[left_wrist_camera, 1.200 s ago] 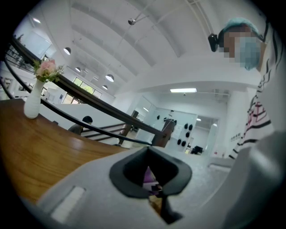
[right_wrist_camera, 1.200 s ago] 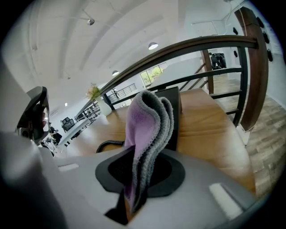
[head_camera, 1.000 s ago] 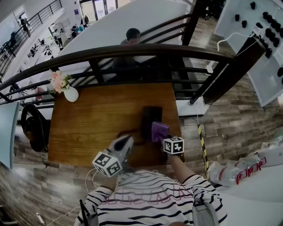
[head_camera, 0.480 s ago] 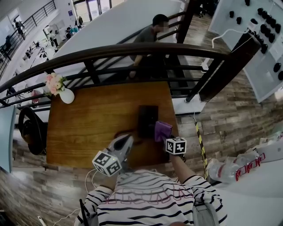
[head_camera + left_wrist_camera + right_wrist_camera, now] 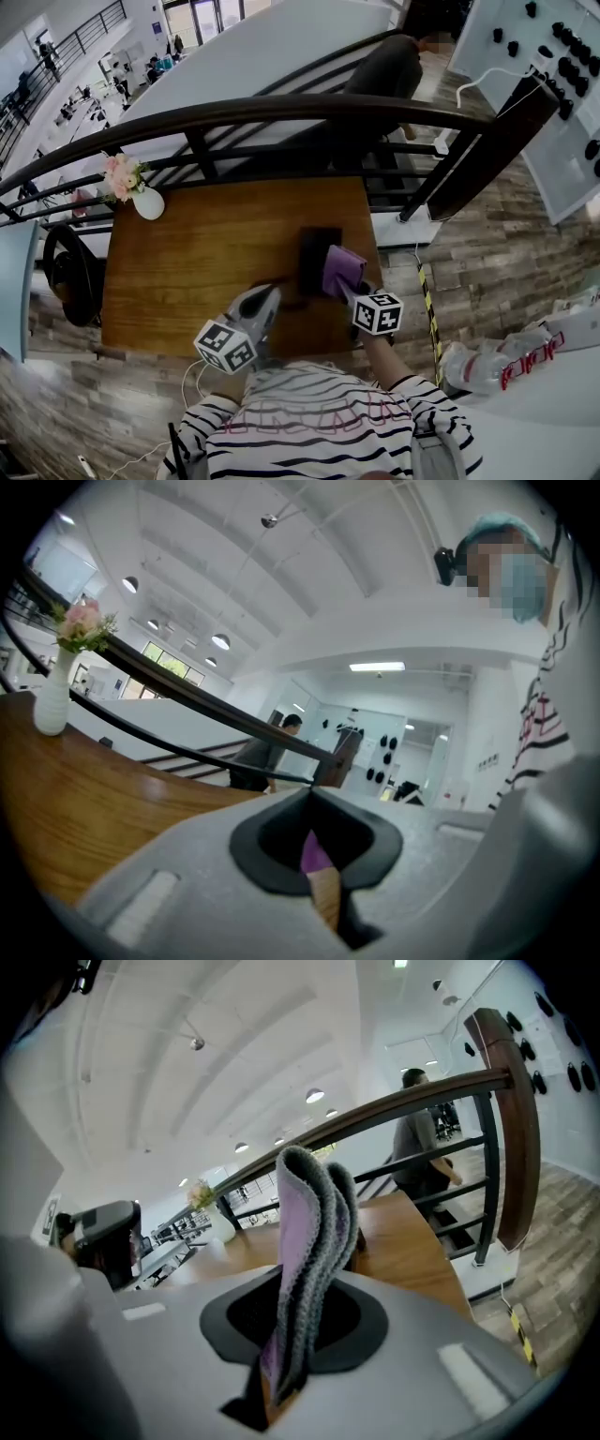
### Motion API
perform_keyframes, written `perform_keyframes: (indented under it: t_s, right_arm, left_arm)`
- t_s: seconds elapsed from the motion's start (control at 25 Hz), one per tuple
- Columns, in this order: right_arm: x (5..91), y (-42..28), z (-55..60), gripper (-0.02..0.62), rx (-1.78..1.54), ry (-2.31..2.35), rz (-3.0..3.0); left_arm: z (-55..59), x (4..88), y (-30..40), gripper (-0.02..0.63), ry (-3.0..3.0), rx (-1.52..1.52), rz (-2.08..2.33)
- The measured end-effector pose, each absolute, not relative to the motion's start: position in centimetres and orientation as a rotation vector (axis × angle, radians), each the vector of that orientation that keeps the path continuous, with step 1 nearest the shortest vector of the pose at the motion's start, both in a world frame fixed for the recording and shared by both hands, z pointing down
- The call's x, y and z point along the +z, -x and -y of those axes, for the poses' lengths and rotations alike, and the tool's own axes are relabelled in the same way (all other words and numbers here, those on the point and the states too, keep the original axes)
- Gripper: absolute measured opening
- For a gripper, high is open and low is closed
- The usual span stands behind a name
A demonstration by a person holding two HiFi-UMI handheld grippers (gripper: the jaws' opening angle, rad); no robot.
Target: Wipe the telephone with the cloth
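The right hand-held gripper (image 5: 352, 289) pinches the cloth (image 5: 339, 268) against the telephone (image 5: 315, 248) just ahead, apparently for wiping, while the left hand-held gripper (image 5: 270, 300) rests alongside, pressed together.

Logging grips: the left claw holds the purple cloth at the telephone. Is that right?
No. It is the right claw that holds the purple cloth at the telephone; the right gripper view shows it pinched there.
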State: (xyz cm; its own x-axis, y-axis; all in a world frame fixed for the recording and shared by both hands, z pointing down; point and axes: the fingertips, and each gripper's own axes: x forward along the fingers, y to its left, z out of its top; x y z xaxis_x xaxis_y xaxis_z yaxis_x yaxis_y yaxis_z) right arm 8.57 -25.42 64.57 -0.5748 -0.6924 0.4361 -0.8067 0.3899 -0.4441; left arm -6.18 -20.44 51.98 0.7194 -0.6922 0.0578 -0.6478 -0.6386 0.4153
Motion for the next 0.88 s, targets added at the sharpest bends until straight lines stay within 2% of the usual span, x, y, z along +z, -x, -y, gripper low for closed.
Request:
perform_keyframes:
  t_s: [0.48,0.88]
  right_arm:
    - [55.9,-5.5,24.5,0.052,0.823,-1.264,2.715]
    - [53.7,-6.3,22.3,0.052,0.726,-1.245,2.759]
  left_arm:
    - [21.4,50.4,7.8,-0.002,-2.554,-0.14,1.089]
    - [21.3,50.0,6.6,-0.002,-2.569,-0.134,1.092]
